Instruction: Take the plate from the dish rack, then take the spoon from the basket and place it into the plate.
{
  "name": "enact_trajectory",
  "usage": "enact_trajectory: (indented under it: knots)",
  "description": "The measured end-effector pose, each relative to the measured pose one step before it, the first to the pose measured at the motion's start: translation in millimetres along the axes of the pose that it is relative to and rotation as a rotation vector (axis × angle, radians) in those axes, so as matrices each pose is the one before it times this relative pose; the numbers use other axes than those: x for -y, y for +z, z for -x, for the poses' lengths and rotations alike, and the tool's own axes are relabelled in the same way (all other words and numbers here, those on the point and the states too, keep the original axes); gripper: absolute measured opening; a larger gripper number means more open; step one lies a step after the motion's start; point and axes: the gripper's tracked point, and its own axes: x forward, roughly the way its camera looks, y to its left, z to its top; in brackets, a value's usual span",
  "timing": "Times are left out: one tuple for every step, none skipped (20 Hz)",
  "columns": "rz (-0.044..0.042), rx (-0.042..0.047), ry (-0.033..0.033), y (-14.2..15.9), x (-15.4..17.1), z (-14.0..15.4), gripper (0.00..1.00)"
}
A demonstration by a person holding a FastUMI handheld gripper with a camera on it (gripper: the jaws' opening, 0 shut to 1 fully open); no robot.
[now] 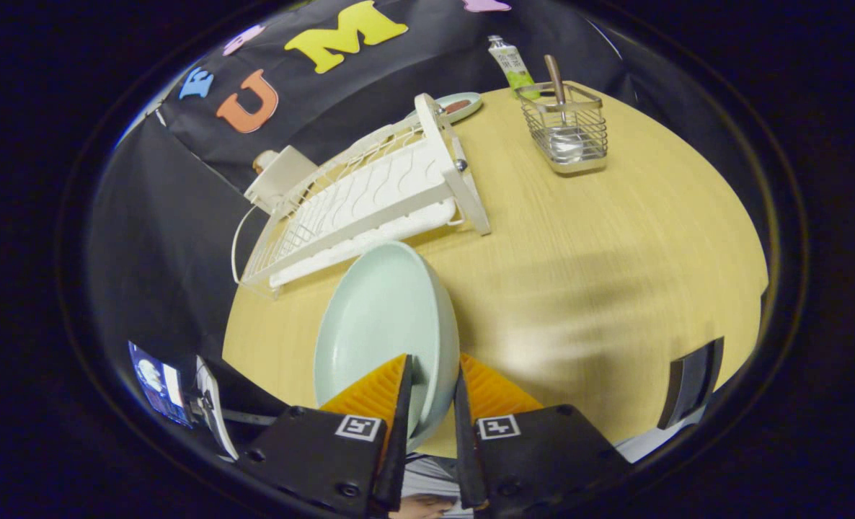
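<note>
Worktop [615, 238] space is taken up by the white dish rack [370, 202] beyond the held plate [384, 324]. The plate's rim is clamped on edge between the gripper [433, 382] jaws, nearly closed. Farther off, the spoon [557, 86] is stood in the wire basket [568, 130], beside a bottle [512, 66].

Pale green plate [384, 317], white dish rack [370, 194], silver wire basket [566, 130], light wood-grain table [615, 238].
</note>
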Motion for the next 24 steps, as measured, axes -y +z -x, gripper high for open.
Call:
enact_trajectory:
  knots:
    - [0.02559,0.01866,-0.02043,1.02,4.66,-1.77,0.38]
    - [0.02656,0.02618,-0.01216,3.34,2.89,0.18,0.42]
    - [0.02013,0.02174,-0.01904,2.81,4.63,1.83,0.44]
    - [-0.00185,0.02603,0.00128,5.39,2.51,2.01,0.45]
    - [0.00298,0.02403,0.01521,5.51,-0.63,2.78,0.57]
    - [0.00108,0.02394,0.00555,7.04,3.18,3.37,0.69]
    - [-0.001,0.02225,-0.01437,5.01,7.13,2.47,0.81]
    - [0.00768,0.01938,-0.01736,6.44,7.07,0.73,0.9]
    - [0.00794,0.02913,-0.02581,5.4,7.18,-0.3,0.91]
    - [0.00514,0.03327,-0.02448,8.32,8.57,1.6,0.92]
    - [0.00008,0.03736,-0.02957,10.25,10.33,3.02,0.93]
    - [0.0078,0.04036,-0.02479,11.65,9.76,-0.14,0.94]
    - [0.00409,0.0367,-0.01154,9.99,4.9,3.02,0.95]
    - [-0.00201,0.0404,-0.00561,11.88,5.67,1.03,0.95]
    - [0.00425,0.03859,-0.0075,12.0,5.69,1.16,0.96]
    - [0.00192,0.03764,-0.01066,13.58,8.14,-1.1,0.96]
    - [-0.00109,0.03582,-0.01103,13.64,7.16,-3.72,0.95]
    - [-0.01297,0.01196,-0.00454,8.5,5.66,-6.29,0.96]
    - [-0.00507,0.02035,-0.00746,9.59,3.8,-6.2,0.97]
    - [0.01924,0.01119,0.00529,9.04,4.58,-8.61,0.99]
    - [0.00518,-0.0027,0.01548,5.89,1.18,-6.95,1.0]
    - [-0.00185,0.00703,0.00971,9.99,2.3,-8.39,1.0]
    - [0.00754,0.00577,-0.0093,10.48,7.68,-8.31,1.0]
    - [0.00845,0.02096,-0.00919,13.01,6.72,-8.78,1.0]
